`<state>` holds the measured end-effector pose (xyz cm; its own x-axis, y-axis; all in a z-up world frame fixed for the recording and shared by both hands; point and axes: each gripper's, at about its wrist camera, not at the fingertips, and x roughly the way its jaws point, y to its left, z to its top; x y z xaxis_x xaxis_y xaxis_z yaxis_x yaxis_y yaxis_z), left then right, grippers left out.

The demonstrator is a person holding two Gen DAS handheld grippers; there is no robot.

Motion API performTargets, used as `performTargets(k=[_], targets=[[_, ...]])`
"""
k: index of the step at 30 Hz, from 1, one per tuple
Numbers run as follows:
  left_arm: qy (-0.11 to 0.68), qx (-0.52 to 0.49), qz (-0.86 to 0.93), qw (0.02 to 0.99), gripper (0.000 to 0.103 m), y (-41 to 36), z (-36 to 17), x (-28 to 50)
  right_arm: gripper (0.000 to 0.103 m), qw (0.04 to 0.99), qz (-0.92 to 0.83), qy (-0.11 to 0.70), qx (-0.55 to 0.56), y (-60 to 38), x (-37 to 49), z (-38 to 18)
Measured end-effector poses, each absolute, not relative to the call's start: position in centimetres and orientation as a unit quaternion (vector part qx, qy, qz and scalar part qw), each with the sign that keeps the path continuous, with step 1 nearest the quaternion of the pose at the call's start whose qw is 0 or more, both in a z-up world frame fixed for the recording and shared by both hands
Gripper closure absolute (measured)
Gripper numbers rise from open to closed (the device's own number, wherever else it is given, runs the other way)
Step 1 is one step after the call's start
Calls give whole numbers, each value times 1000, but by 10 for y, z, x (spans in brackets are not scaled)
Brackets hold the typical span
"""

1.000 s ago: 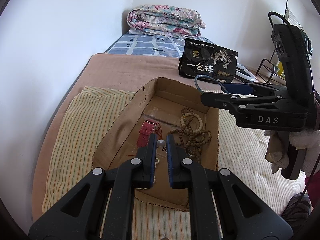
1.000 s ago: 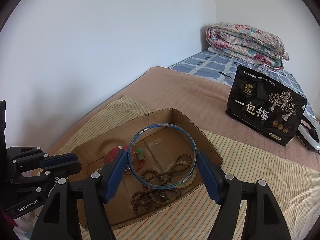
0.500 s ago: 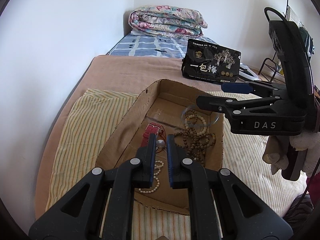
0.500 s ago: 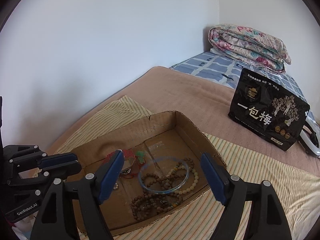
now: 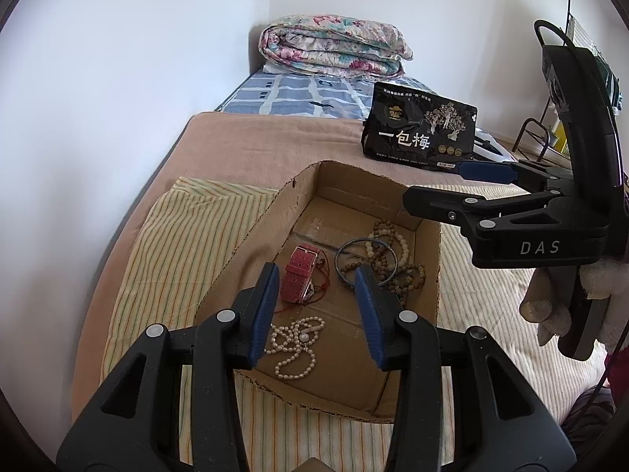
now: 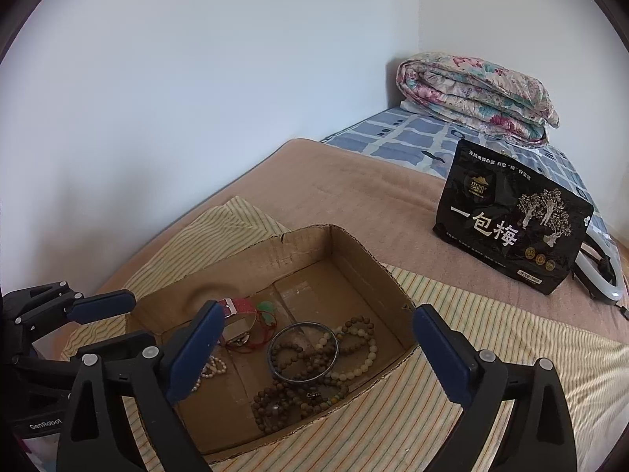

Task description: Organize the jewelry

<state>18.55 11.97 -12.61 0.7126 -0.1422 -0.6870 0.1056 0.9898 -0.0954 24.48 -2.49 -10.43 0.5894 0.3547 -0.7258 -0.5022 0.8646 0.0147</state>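
1. Container: shallow brown cardboard box (image 6: pixel 354 251), centre of both views, resting on a yellow striped cloth (image 5: pixel 177 244).
2. Contents, right wrist view: thin grey-blue ring bangle (image 6: pixel 302 351) at lower centre, lying flat on the brown and cream wooden bead strands (image 6: pixel 314 389); red strap watch (image 6: pixel 238 318) just left of it; white pearl string (image 5: pixel 297 340) at lower centre of the left wrist view.
3. Right gripper (image 6: pixel 314 354): jaws spread wide, nothing between them, above the bangle.
4. Left gripper (image 5: pixel 316 310): jaws apart, empty, above the pearls and watch.
5. Step, as I judge it: all visible pieces sit boxed; I am between items.
6. Next: I see no loose jewelry outside the box (the black printed pouch (image 6: pixel 511 228) at right may hold more), so I would check there.
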Motion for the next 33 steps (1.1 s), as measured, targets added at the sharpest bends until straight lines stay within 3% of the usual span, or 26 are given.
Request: performTargets(k=[28,30,33], targets=[[324,-24,-50,944,62,89,-49,126,1,915,227,317,-104,-83,174,-27],[320,-22,-44,946,53,86,-43,119,1,917,224,315,-98,-91,167,-23],[310,-18,-36,950,51,82,-34,105,0,920,218,314,-86,-104,156,-17]])
